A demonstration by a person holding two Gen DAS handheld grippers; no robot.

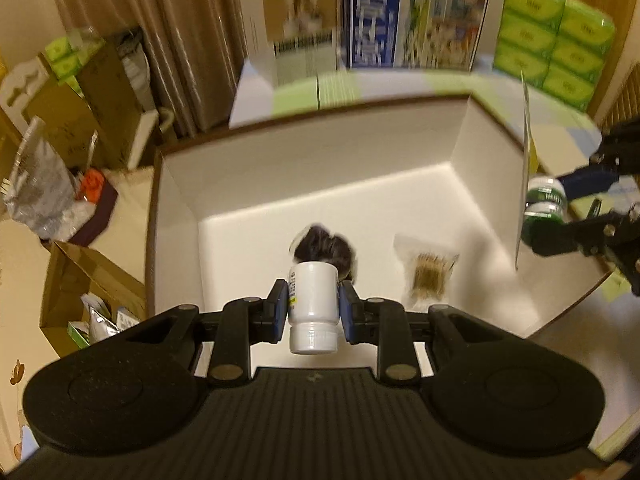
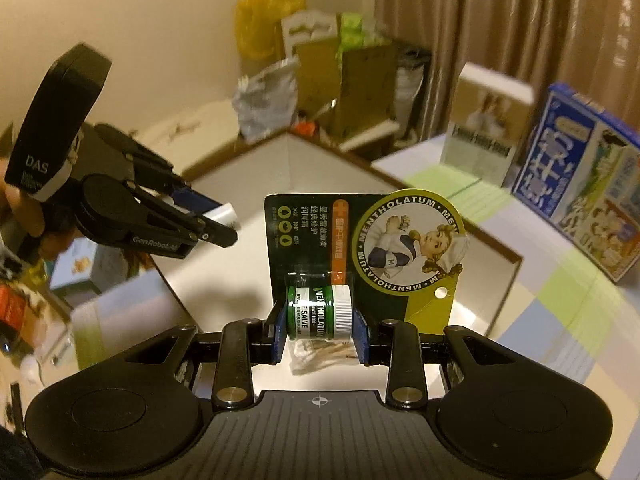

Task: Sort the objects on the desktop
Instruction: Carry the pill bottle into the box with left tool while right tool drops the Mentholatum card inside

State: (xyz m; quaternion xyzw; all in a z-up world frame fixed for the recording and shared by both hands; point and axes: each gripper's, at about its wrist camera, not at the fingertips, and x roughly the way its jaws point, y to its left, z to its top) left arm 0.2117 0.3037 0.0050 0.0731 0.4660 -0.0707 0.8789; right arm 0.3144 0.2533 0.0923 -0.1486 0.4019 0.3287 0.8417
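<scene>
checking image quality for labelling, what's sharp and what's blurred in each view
Left wrist view: the white bottle in the left gripper is sharp, the boxes behind smear. Right wrist view: the green jar in the right gripper is crisp, the background streaks.

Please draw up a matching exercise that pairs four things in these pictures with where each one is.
Things:
1. white bottle
2. green salve jar on its card
3. packet of toothpicks
4. dark hair tie

Places:
A. on the white box floor, just beyond the white bottle
B. between the right gripper's jaws
C. between the left gripper's jaws
D. on the white box floor, toward the right

Pairs: 1-C, 2-B, 3-D, 4-A
</scene>
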